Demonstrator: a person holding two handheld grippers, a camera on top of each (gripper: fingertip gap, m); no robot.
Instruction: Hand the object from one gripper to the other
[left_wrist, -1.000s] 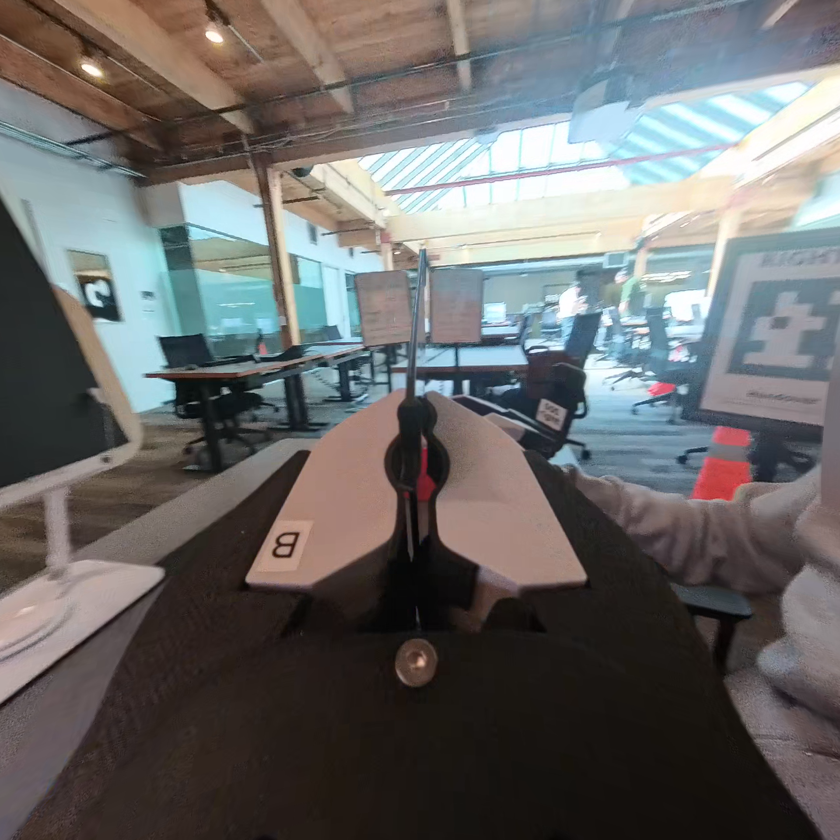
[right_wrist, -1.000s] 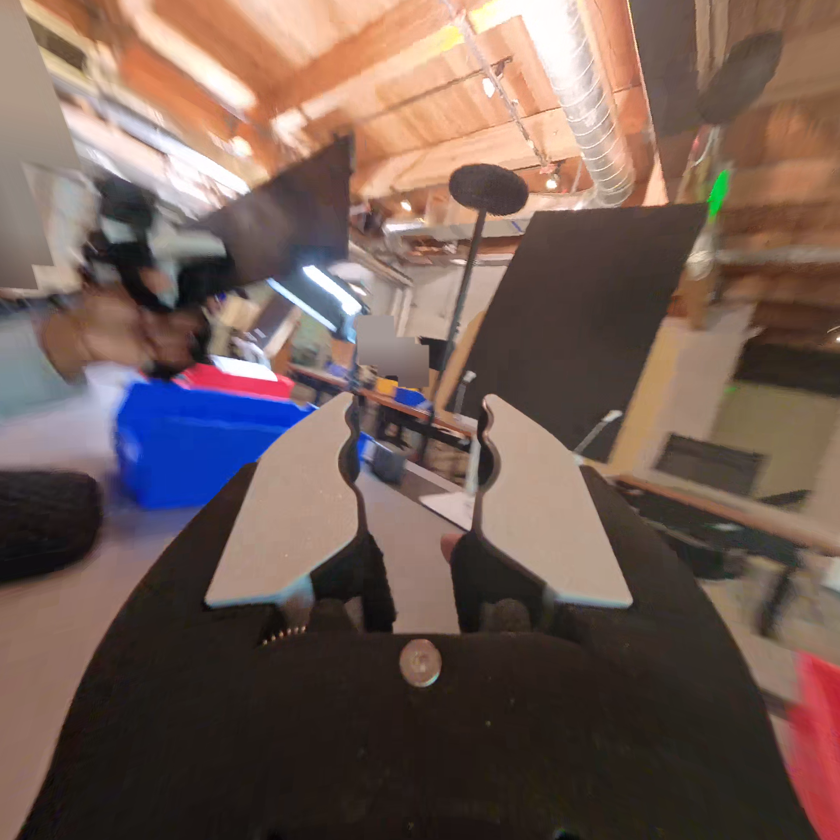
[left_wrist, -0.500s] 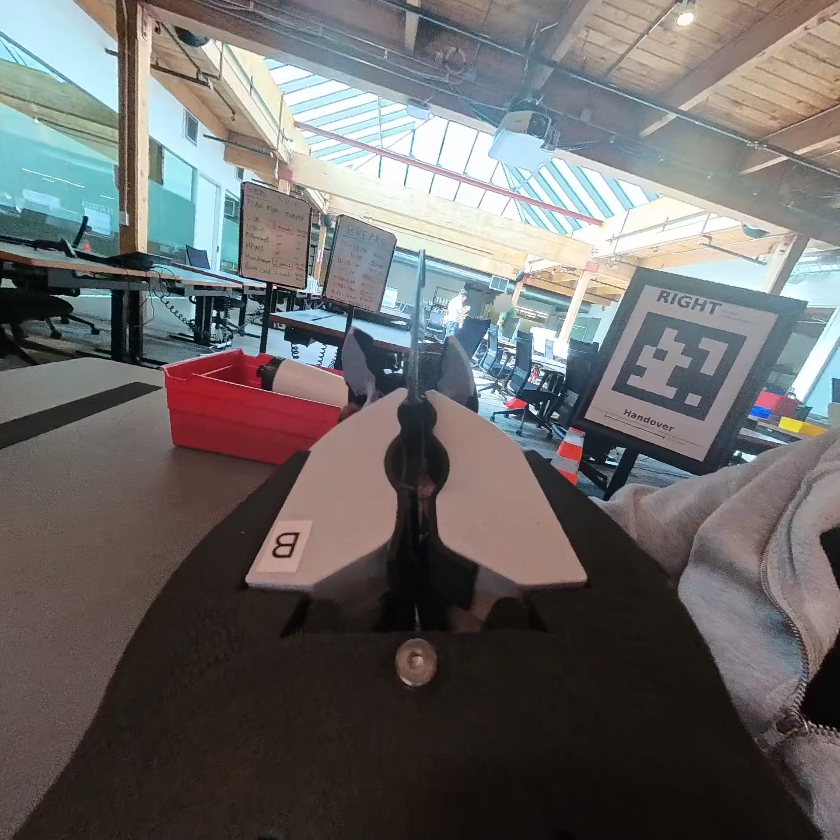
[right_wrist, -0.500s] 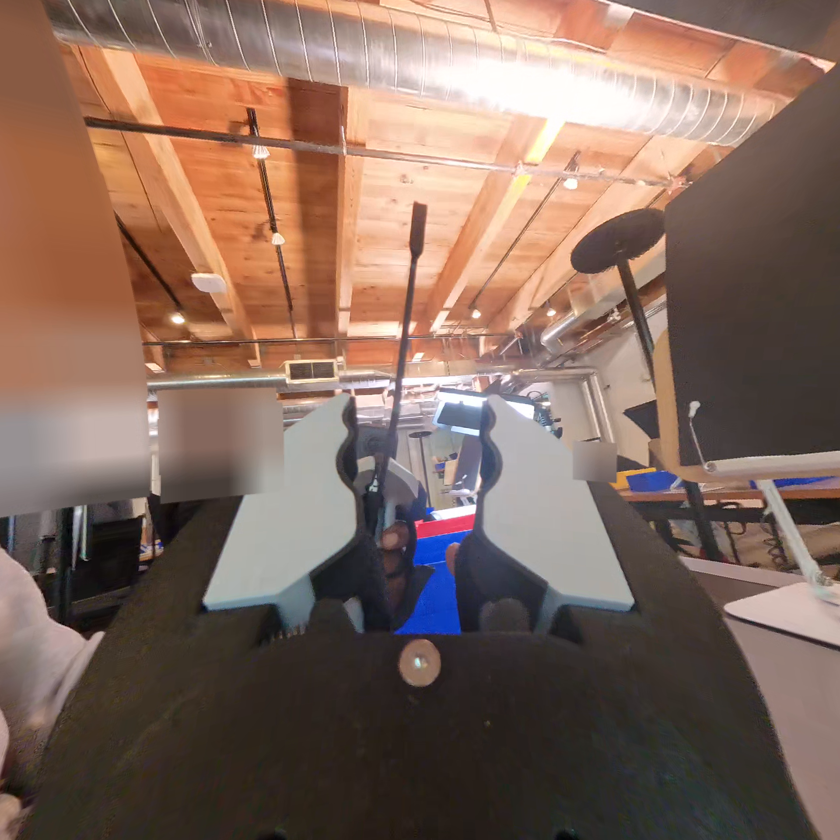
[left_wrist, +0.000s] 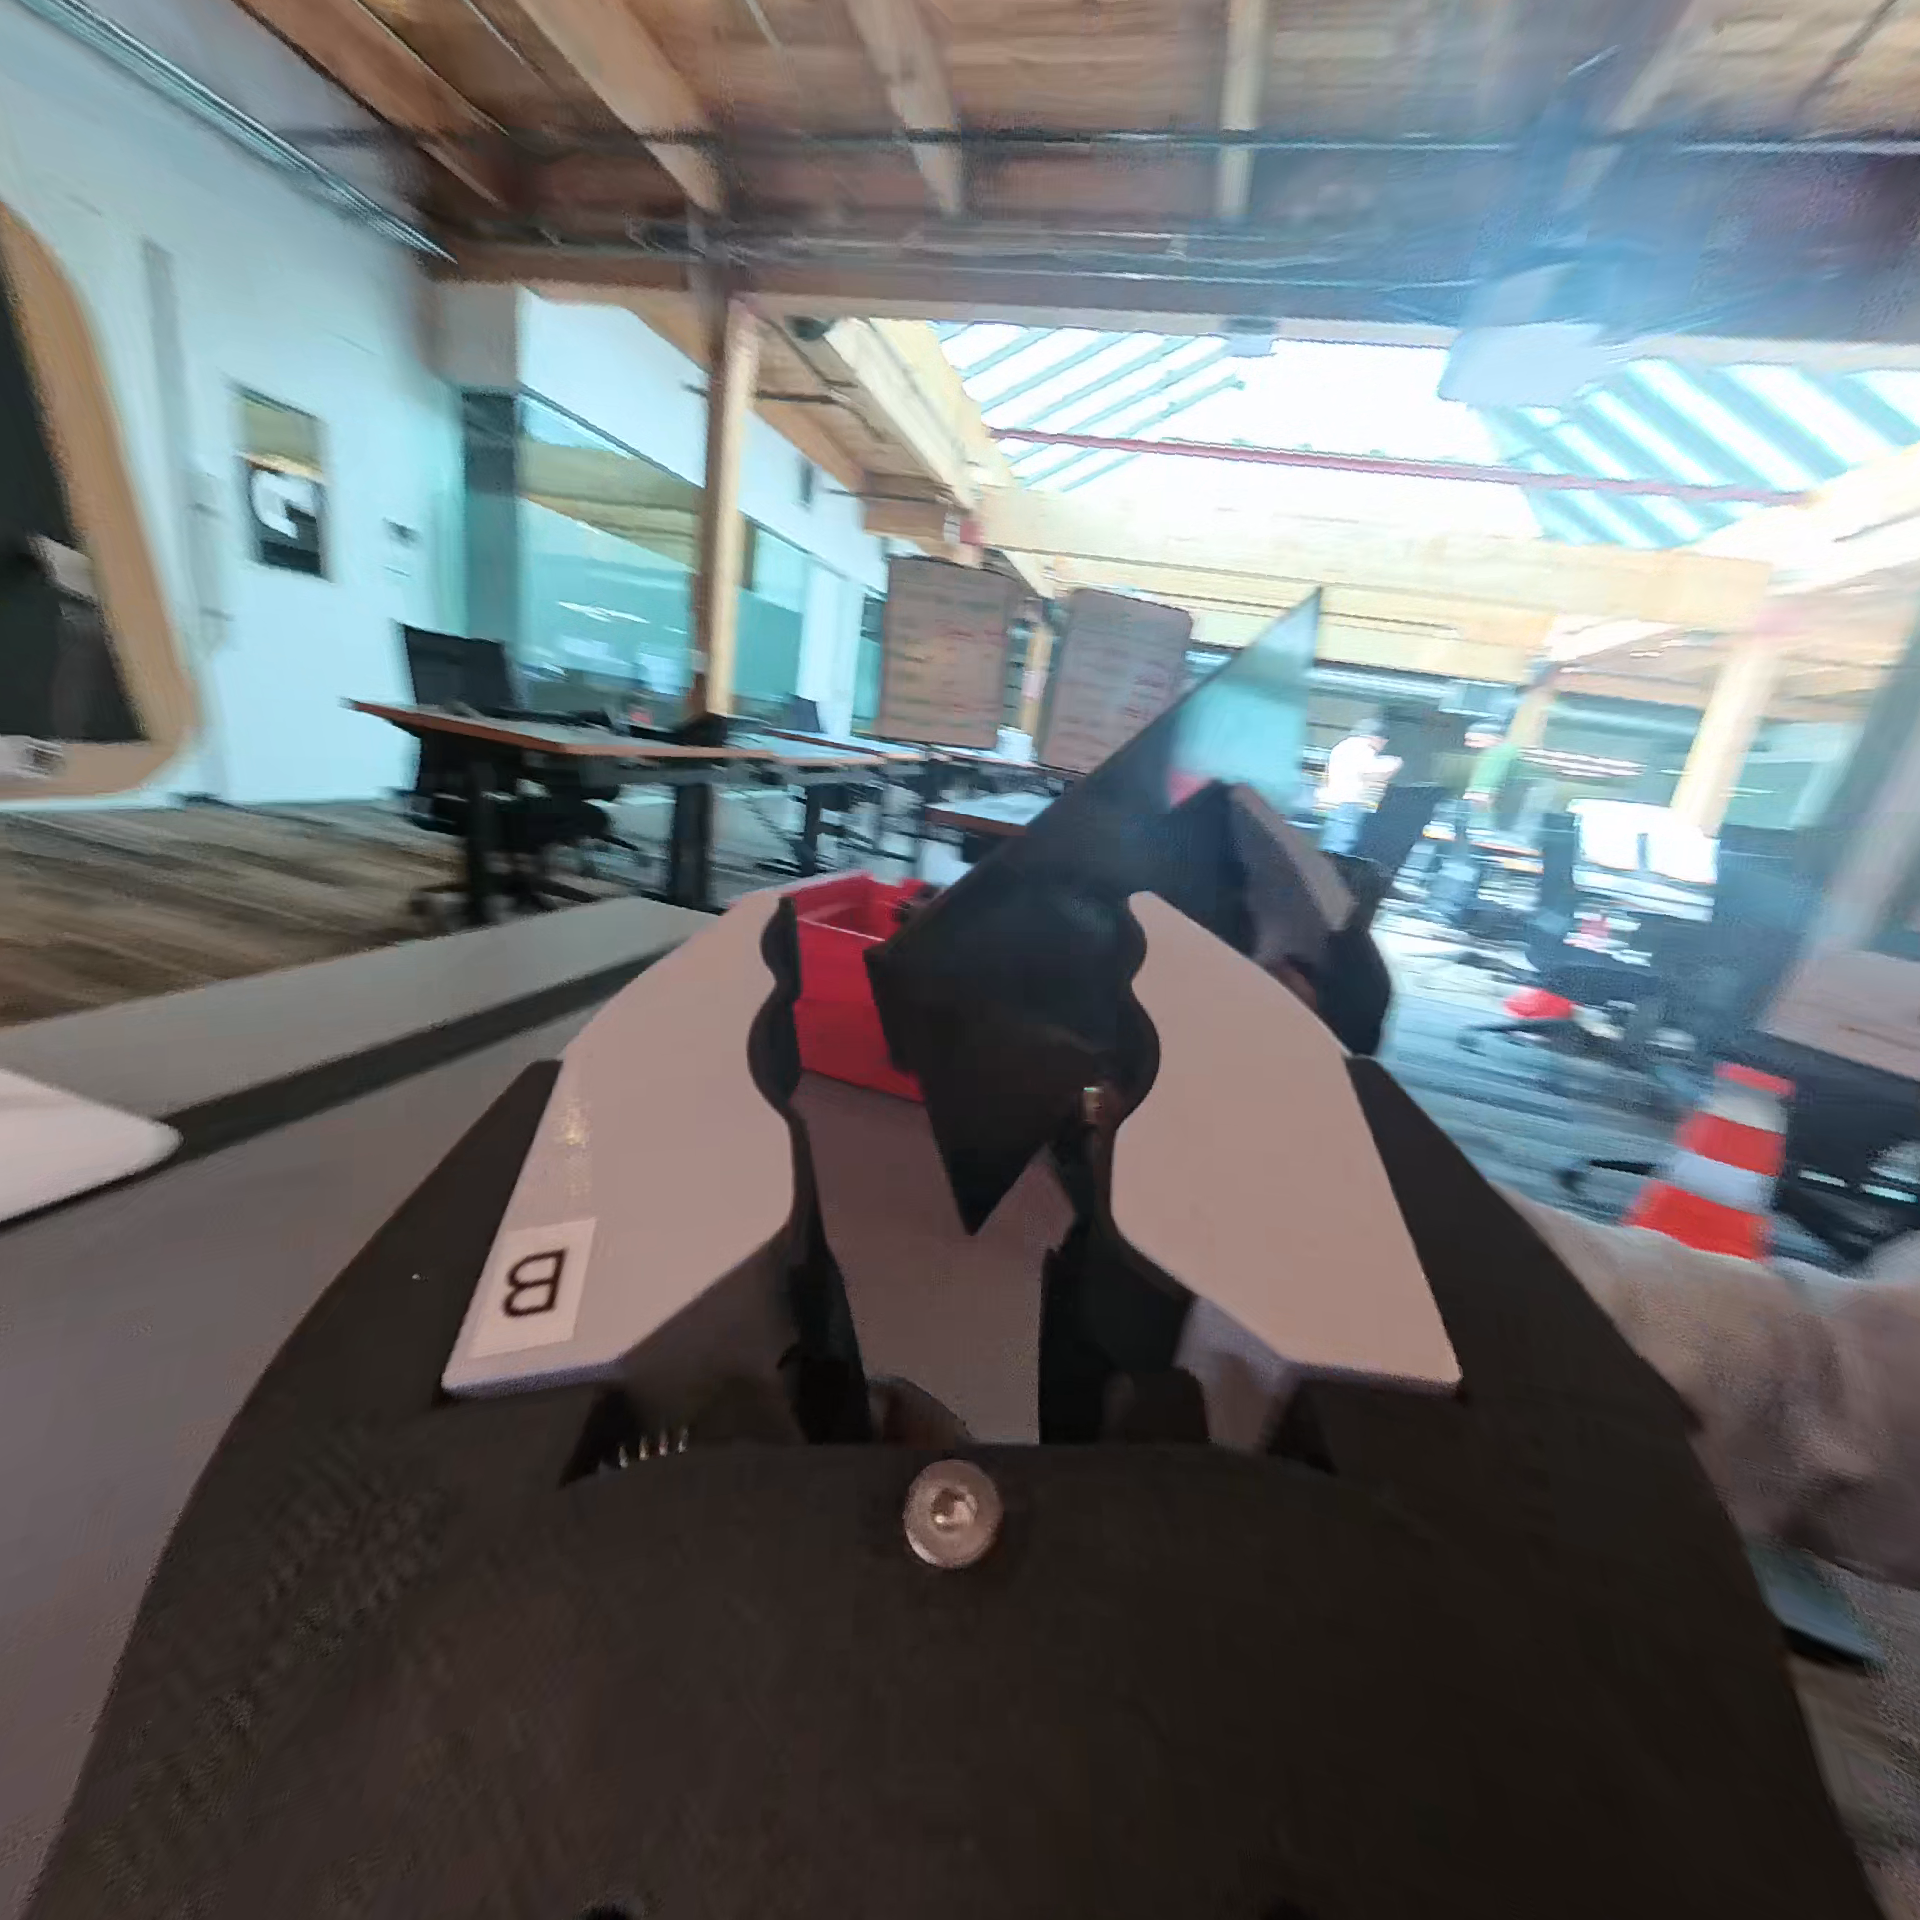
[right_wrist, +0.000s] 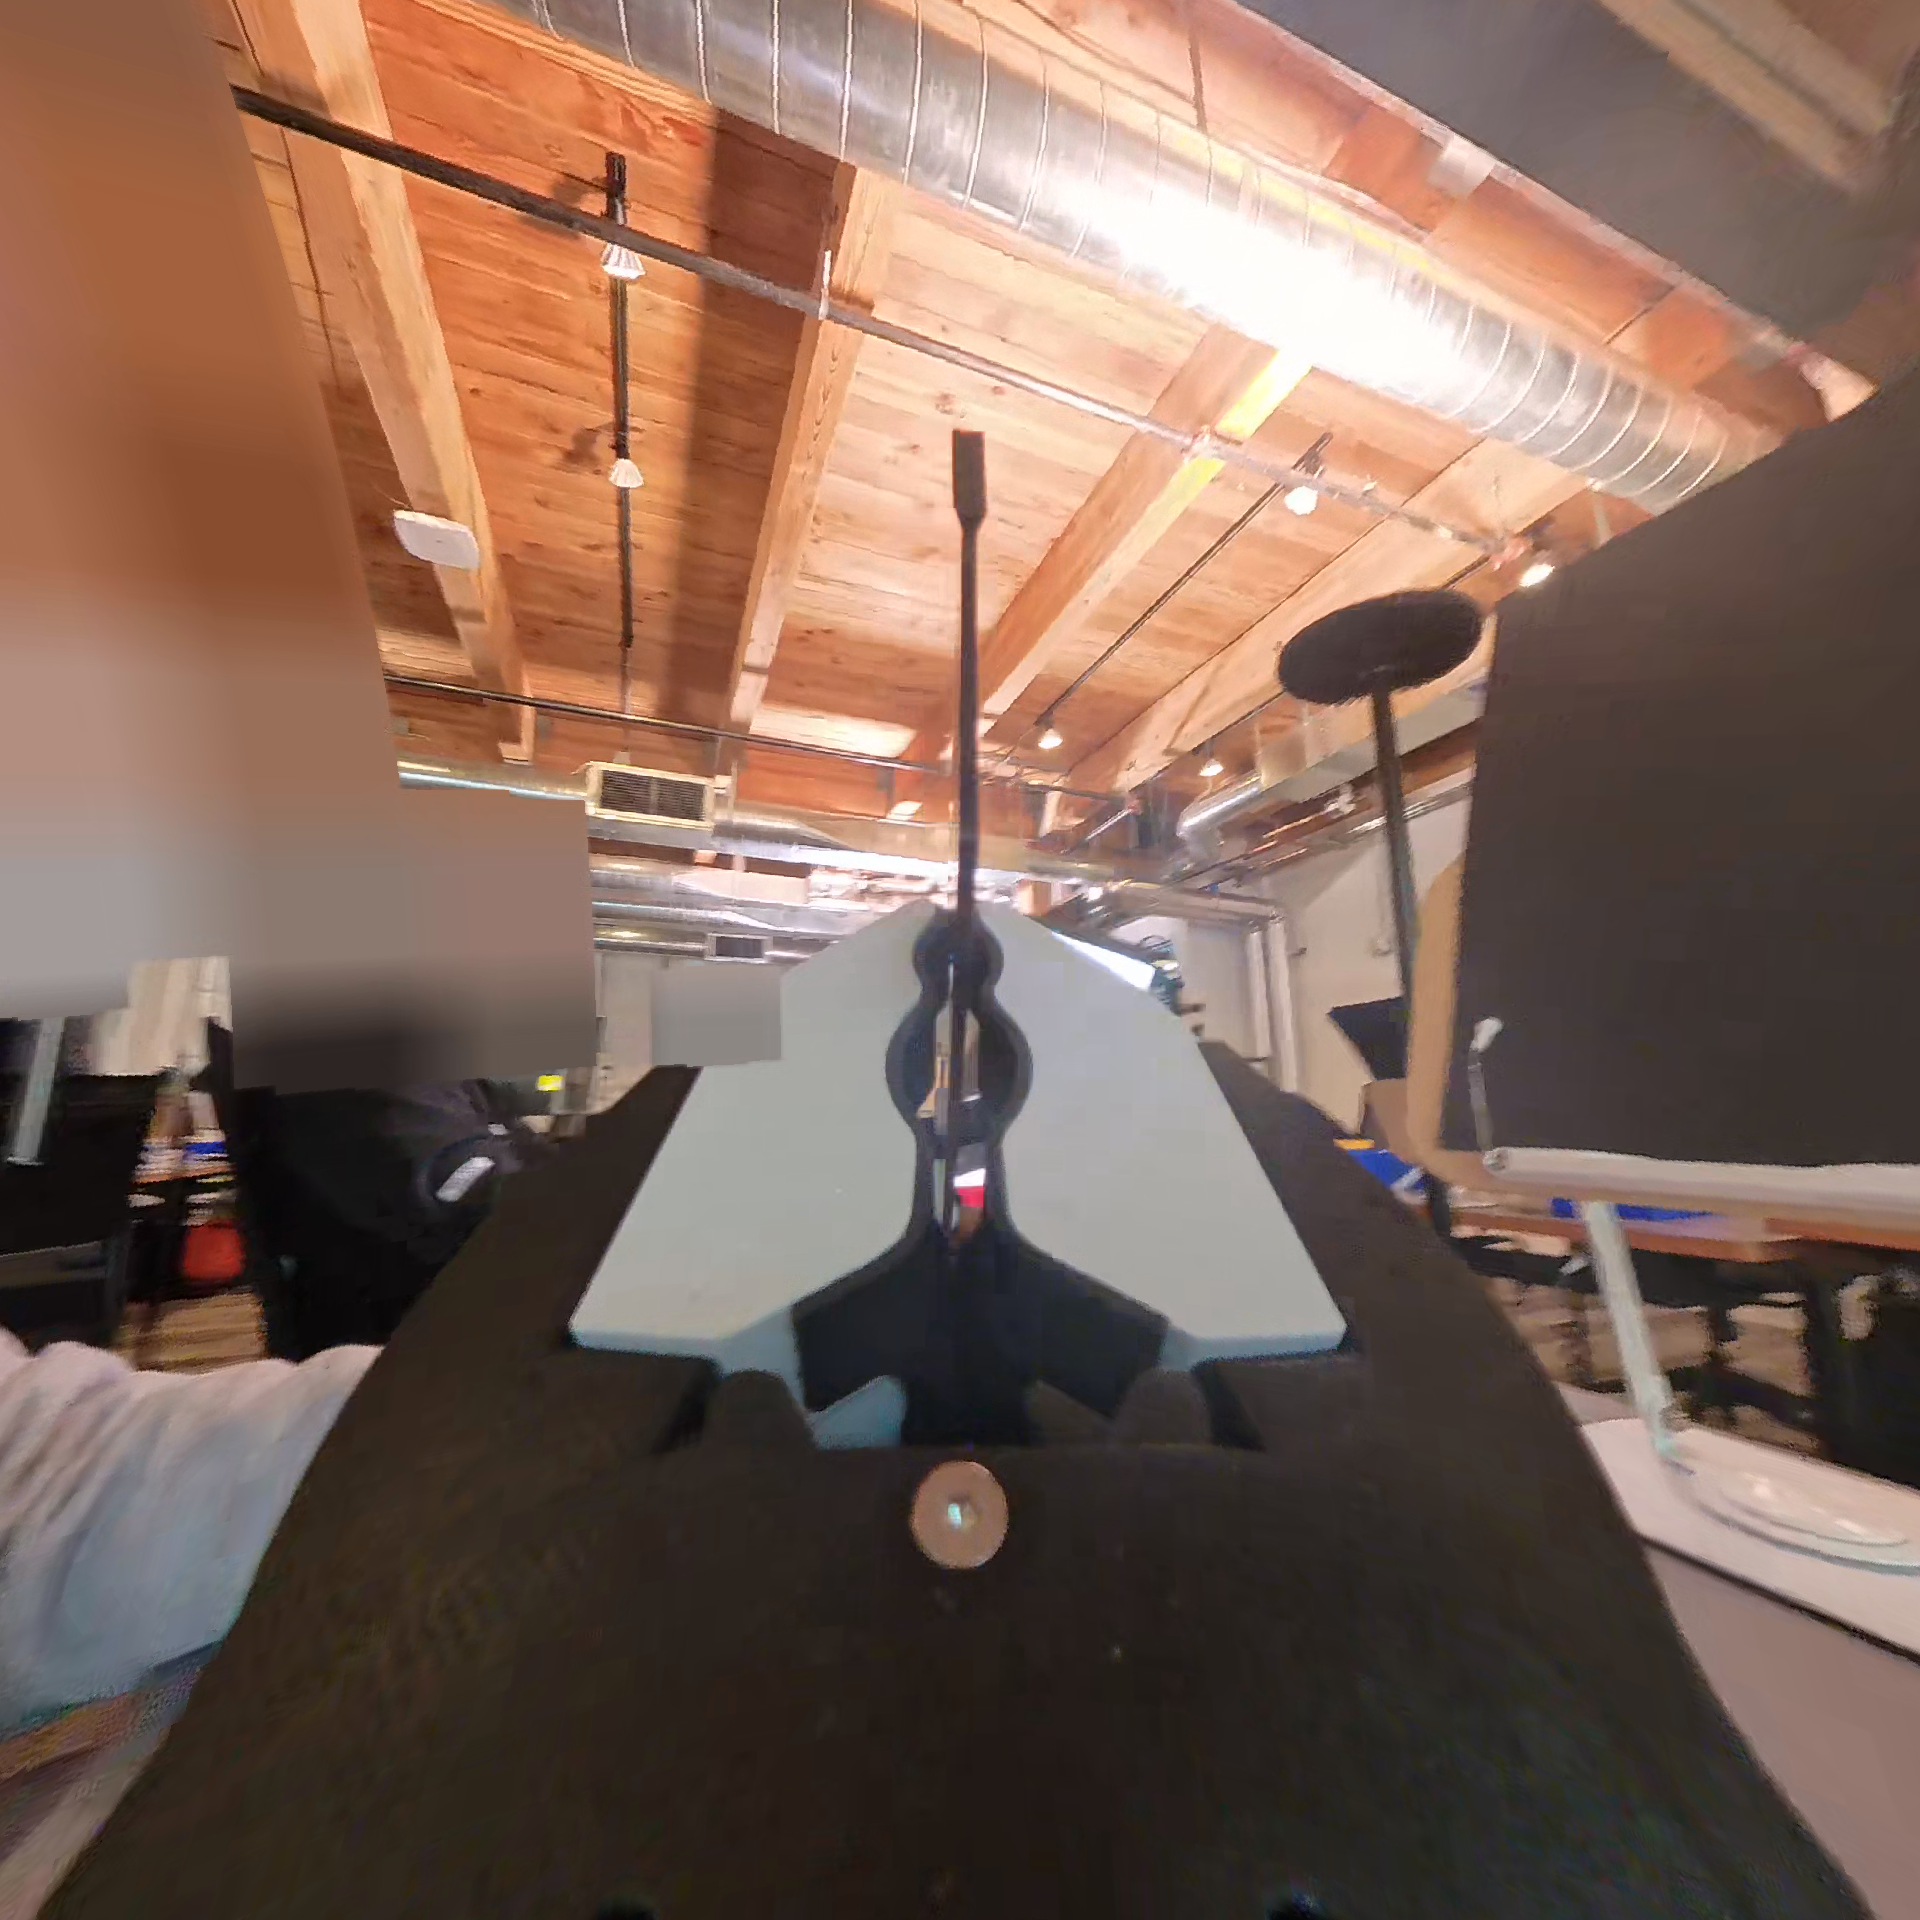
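Observation:
The object is a thin flat black sheet. In the right wrist view it stands edge-on as a thin black line (right_wrist: 968, 675) rising from between my right gripper's fingers. My right gripper (right_wrist: 956, 920) is shut on it. In the left wrist view the sheet (left_wrist: 1049, 935) shows its flat face, tilted, in the gap between my left gripper's fingers. My left gripper (left_wrist: 956, 925) is open, its pale fingers apart on either side of the sheet. The right gripper (left_wrist: 1288, 883) shows just behind the sheet, blurred.
A red bin (left_wrist: 842, 966) sits on the grey table (left_wrist: 260, 1195) beyond the left gripper. An orange cone (left_wrist: 1704, 1164) stands on the floor at right. A black board on a white stand (right_wrist: 1704, 831) is at the right. A grey sleeve (right_wrist: 135, 1507) is at the lower left. Across from one pair of fingers to the other is roughly 9 cm.
My right gripper has shut on the black sheet. My left gripper has opened and let go of it, and the left view has swung left.

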